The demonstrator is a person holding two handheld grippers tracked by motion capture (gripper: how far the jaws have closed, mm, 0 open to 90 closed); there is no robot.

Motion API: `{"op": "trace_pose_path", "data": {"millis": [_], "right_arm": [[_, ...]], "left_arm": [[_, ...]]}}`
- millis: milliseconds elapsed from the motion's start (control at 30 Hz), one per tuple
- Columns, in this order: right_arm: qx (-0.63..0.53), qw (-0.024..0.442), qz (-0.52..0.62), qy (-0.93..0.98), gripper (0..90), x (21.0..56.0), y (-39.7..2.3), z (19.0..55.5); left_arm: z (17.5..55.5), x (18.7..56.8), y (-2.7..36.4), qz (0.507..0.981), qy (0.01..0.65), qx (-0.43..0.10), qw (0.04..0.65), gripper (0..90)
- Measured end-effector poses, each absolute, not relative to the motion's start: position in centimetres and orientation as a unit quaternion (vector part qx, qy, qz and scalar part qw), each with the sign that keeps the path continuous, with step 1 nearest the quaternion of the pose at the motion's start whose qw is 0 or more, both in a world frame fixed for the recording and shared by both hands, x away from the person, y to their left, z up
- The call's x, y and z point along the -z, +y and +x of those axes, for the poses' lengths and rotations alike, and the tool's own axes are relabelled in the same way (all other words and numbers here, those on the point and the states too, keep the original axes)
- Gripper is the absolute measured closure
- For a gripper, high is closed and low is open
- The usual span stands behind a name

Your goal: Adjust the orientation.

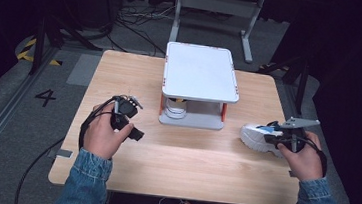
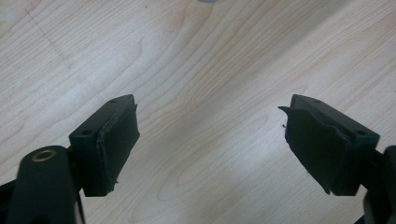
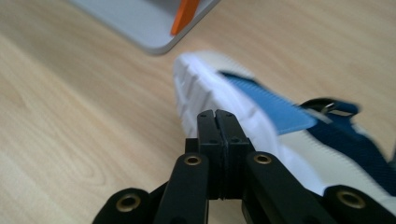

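1. A light wooden rectangular table (image 1: 136, 72) with rounded corners stands on a grey floor
2. A white two-tier plastic shelf with orange corner posts (image 1: 199, 71) sits at the table's far middle
3. A white cylindrical container (image 1: 175, 109) stands under its top tier
4. Black cables (image 1: 136, 20) lie on the floor beyond, beside a grey metal frame (image 1: 215, 7)

A lab: floor cables (image 1: 136, 20), hazard tape (image 1: 28, 49), a numbered floor mark (image 1: 45, 97).
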State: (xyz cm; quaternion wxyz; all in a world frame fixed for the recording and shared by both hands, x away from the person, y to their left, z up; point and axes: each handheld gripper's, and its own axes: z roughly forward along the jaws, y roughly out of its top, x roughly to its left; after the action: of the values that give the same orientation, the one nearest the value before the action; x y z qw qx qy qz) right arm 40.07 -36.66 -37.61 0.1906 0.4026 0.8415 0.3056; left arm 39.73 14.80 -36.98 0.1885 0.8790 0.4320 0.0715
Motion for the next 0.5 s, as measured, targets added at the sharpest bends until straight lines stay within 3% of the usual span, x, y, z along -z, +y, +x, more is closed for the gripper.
{"op": "trace_pose_path", "data": {"millis": [200,500], "right_arm": [[-0.308,0.214,0.422,0.825,90.0,37.1,-37.6,41.4],[-0.272,0.205,0.437,0.832,90.0,38.3,-37.8,42.3]], "left_arm": [[38.6,37.2,16.1,0.874,0.444,-0.072,0.183,17.2],[38.4,37.4,16.6,0.87,0.453,-0.069,0.18,17.4]]}}
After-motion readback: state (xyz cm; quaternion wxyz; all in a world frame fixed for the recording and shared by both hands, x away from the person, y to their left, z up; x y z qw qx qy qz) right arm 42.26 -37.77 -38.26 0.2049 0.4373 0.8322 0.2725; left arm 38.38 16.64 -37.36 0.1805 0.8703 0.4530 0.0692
